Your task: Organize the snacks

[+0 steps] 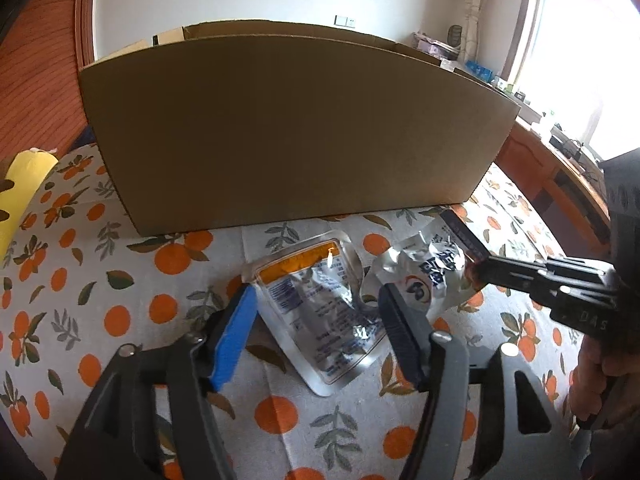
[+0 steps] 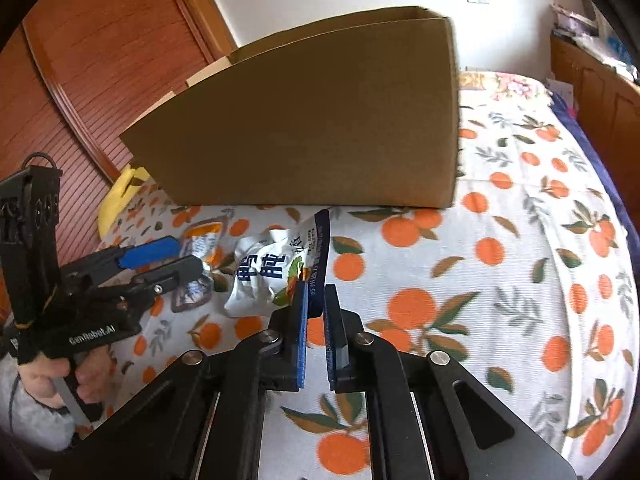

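A cardboard box (image 1: 296, 128) stands on a bed whose orange-print cloth (image 2: 480, 264) carries the snacks; all positions below are given relative to this box. Just in front of its near wall lie two foil pouches. The flat pouch (image 1: 320, 308), orange-banded at its top edge, lies on the cloth between the spread fingers of the left claw (image 1: 316, 336), which is released and straddles it; whether the fingers (image 1: 234, 340) touch the foil cannot be told from this angle. The crumpled pouch (image 2: 276, 272), white with blue lettering, sits beside the flat one, on the side nearer the box's right corner. The right claw (image 2: 316, 320) is clenched on this pouch's dark sealed edge, its blue pads (image 2: 301, 332) nearly together with the edge pinched between them. A yellow object (image 1: 24, 184) lies off the box's left end.
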`<state>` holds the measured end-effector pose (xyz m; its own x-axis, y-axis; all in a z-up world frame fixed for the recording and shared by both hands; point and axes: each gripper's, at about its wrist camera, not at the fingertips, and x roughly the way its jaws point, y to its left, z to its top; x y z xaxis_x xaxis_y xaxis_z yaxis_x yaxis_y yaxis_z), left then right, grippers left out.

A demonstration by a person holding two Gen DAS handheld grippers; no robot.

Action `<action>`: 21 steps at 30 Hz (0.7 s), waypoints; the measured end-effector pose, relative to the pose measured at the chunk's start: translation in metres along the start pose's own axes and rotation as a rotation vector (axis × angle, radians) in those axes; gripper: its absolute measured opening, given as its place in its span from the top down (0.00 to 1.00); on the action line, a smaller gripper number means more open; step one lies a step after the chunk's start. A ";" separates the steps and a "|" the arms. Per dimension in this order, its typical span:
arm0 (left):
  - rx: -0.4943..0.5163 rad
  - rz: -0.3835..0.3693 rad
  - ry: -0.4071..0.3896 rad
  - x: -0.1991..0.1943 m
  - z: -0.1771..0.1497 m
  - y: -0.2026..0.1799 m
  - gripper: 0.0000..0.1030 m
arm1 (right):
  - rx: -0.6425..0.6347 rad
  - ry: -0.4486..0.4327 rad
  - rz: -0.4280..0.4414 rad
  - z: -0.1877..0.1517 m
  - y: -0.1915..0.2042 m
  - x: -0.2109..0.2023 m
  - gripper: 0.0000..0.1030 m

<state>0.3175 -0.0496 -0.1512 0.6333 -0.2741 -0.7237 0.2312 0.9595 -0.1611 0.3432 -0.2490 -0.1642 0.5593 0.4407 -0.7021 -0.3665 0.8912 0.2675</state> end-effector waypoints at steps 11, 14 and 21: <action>-0.012 0.036 0.017 0.016 0.012 -0.011 0.32 | -0.006 -0.006 -0.015 -0.006 -0.004 0.003 0.94; -0.025 0.027 0.033 0.019 0.015 -0.010 0.31 | 0.001 -0.007 -0.016 -0.006 -0.006 0.003 0.94; -0.073 -0.008 0.058 0.023 0.018 -0.005 0.29 | 0.001 -0.012 -0.022 -0.007 -0.005 0.004 0.93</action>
<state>0.3441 -0.0613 -0.1548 0.5872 -0.2794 -0.7597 0.1800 0.9601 -0.2140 0.3421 -0.2523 -0.1723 0.5756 0.4226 -0.7000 -0.3533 0.9006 0.2532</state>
